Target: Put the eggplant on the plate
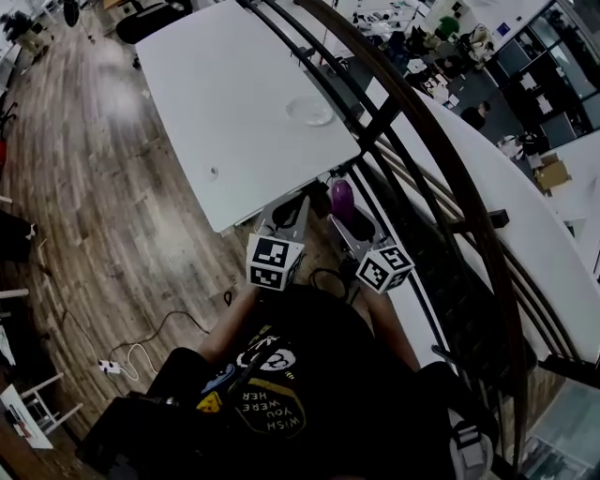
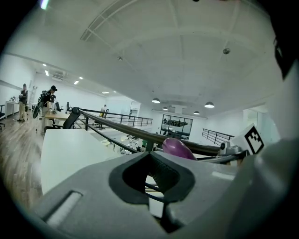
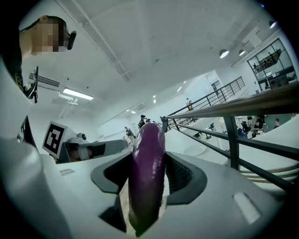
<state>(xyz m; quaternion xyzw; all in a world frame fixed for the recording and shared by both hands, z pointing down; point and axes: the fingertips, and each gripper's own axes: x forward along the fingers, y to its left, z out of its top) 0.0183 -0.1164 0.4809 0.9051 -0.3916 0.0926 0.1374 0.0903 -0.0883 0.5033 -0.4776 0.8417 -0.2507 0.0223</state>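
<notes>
Eggplant [image 3: 147, 163] stands clamped upright in the right tongs [image 3: 148, 179]; the left tongs [image 2: 153, 182] gape narrowly, empty.

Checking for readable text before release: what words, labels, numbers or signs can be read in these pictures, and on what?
"WISH YOU WERE HER": on the person's black shirt, upside down in the head view; the ending is unclear.
The marker cubes: black-and-white square patterns, no letters.
The eggplant, plate and table: no print.
The background desks: too small to read.
</notes>
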